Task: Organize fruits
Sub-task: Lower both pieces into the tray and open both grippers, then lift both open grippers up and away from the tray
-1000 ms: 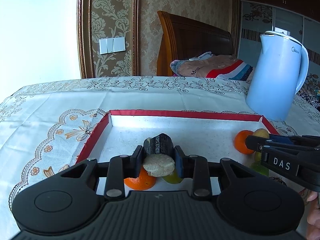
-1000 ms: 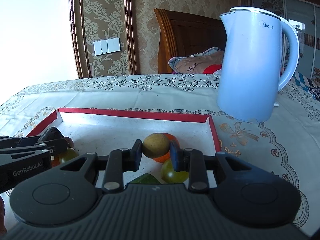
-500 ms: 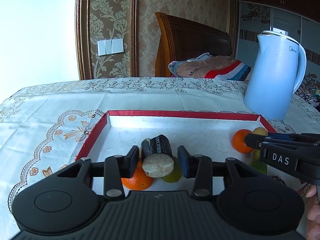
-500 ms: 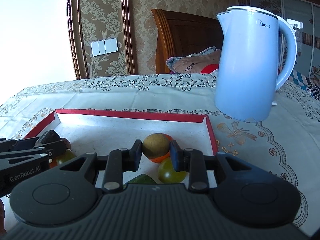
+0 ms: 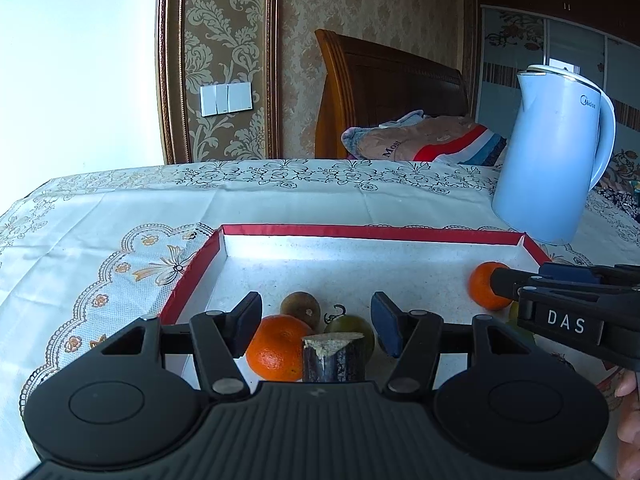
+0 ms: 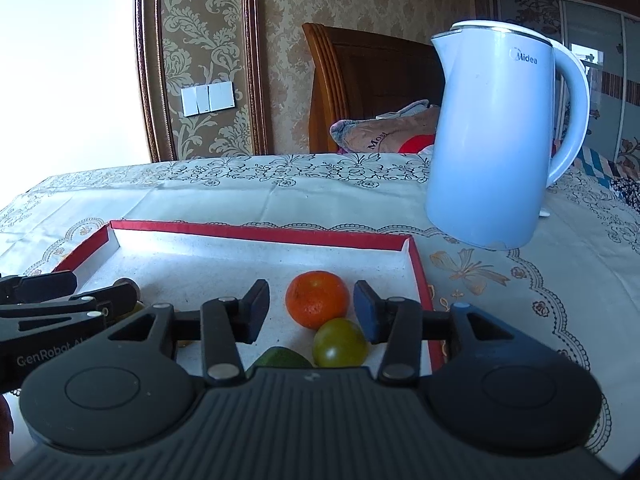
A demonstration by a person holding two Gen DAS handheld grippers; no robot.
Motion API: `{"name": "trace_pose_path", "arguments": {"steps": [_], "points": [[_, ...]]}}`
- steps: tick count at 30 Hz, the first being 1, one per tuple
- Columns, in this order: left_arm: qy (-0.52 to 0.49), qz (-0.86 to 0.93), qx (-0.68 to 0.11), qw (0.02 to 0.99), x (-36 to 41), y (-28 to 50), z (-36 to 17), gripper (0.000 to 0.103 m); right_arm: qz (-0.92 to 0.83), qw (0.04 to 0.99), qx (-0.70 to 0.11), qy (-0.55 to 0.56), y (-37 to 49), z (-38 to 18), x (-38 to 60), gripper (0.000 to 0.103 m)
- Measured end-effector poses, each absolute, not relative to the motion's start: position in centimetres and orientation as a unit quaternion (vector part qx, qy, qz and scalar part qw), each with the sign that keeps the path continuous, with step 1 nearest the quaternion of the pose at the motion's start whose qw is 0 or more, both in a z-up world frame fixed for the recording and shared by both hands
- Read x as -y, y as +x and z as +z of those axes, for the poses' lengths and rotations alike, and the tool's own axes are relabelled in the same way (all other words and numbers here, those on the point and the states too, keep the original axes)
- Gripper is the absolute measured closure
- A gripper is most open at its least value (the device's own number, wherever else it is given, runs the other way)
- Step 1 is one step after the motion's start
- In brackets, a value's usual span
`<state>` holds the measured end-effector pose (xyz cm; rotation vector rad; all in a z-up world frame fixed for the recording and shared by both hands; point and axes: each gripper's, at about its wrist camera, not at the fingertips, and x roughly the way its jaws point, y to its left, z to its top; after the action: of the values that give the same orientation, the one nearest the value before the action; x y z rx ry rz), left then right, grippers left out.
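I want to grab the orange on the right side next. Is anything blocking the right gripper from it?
Nothing visible blocks it. The orange lies just past the open right gripper, in line with the gap. A green fruit sits nearer, just below and touching it.

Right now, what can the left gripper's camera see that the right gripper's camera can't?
Only the left wrist view shows the dark sugarcane piece, a brown kiwi and an orange beside it. Only the right wrist view shows the green fruit at its bottom edge. Both show the red-rimmed tray, the blue kettle, and the tray's other orange. Both grippers, left gripper and right gripper, are open and have just been opening.
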<state>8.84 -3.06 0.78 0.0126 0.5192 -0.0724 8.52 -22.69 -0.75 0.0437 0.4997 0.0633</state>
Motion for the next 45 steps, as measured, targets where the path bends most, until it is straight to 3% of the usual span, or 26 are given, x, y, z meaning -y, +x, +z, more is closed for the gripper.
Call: {"name": "trace_pose_path", "arguments": {"steps": [5,7,14,28,34,36,45], "points": [[0.008,-0.037,-0.256,0.966,3.1,8.8,0.7,0.043,0.029,0.969,-0.243,0.022,8.3,-0.7,22.7,0.049],[0.006,-0.037,-0.255,0.966,3.1,8.7,0.8,0.043,0.025,0.971,-0.238,0.021,8.1,-0.6,22.7,0.040],[0.002,-0.040,-0.255,0.966,2.9,8.5,0.8,0.041,0.026,0.971,-0.237,0.023,7.7,-0.6,22.8,0.036],[0.003,-0.046,-0.253,0.966,2.9,7.8,0.7,0.040,0.017,0.973,-0.228,0.021,7.1,-0.7,23.1,0.005],[0.011,-0.045,-0.244,0.969,3.0,6.8,0.7,0.038,0.021,0.974,-0.224,0.024,6.2,-0.7,23.1,0.000],[0.014,-0.045,-0.241,0.970,3.0,6.5,0.7,0.034,0.021,0.975,-0.221,0.028,6.0,-0.7,23.3,0.000],[0.003,-0.052,-0.237,0.970,2.6,5.1,0.9,0.034,0.031,0.972,-0.223,0.062,4.5,-0.4,24.2,0.000]]}}
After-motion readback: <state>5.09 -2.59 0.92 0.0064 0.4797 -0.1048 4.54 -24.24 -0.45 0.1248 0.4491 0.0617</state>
